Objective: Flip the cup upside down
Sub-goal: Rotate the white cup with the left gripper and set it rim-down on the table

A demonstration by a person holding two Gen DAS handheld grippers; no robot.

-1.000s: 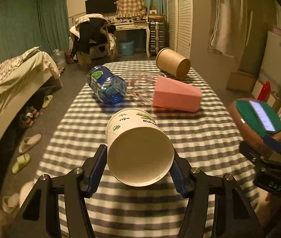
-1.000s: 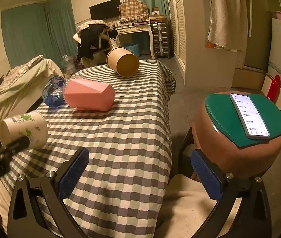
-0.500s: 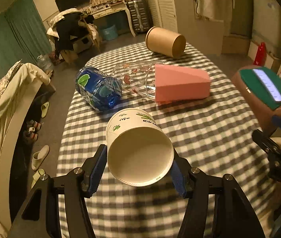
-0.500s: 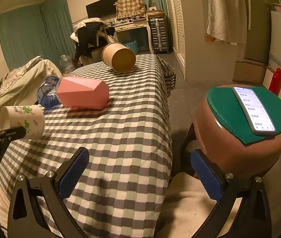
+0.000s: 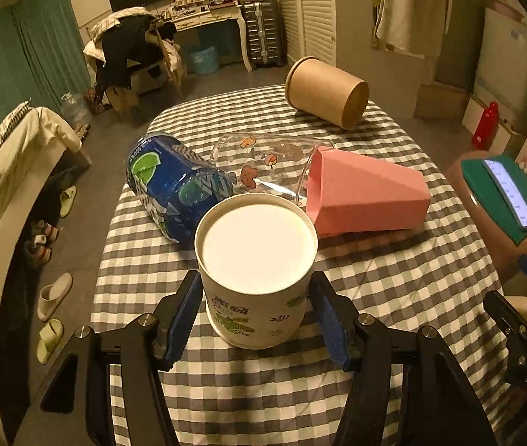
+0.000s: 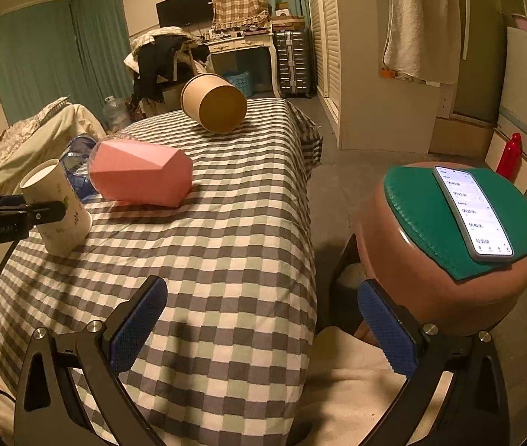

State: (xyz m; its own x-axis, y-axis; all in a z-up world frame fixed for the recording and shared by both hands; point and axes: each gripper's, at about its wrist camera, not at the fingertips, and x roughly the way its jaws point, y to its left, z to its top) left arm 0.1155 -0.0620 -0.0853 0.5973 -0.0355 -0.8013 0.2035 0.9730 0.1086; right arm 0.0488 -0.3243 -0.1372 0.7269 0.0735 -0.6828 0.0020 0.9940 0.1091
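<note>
A white paper cup (image 5: 256, 271) with green leaf prints stands upside down on the checked tablecloth (image 5: 393, 290), its flat base facing up. My left gripper (image 5: 256, 308) has a blue pad on each side of the cup's wall, shut on it. In the right wrist view the cup (image 6: 57, 208) stands at the left with its rim on or just above the cloth, held by the left gripper's black fingers (image 6: 40, 212). My right gripper (image 6: 259, 319) is open and empty at the table's right edge.
A blue can (image 5: 174, 189), a clear glass (image 5: 263, 163), a pink box (image 5: 367, 193) and a brown paper tub (image 5: 326, 91) lie on their sides beyond the cup. A stool with a green mat and a phone (image 6: 471, 212) stands right of the table. A bed is on the left.
The left gripper has turned the cup over: its open mouth faced the camera before, now its base faces up. It has also come down to the cloth. The right gripper barely moved.
</note>
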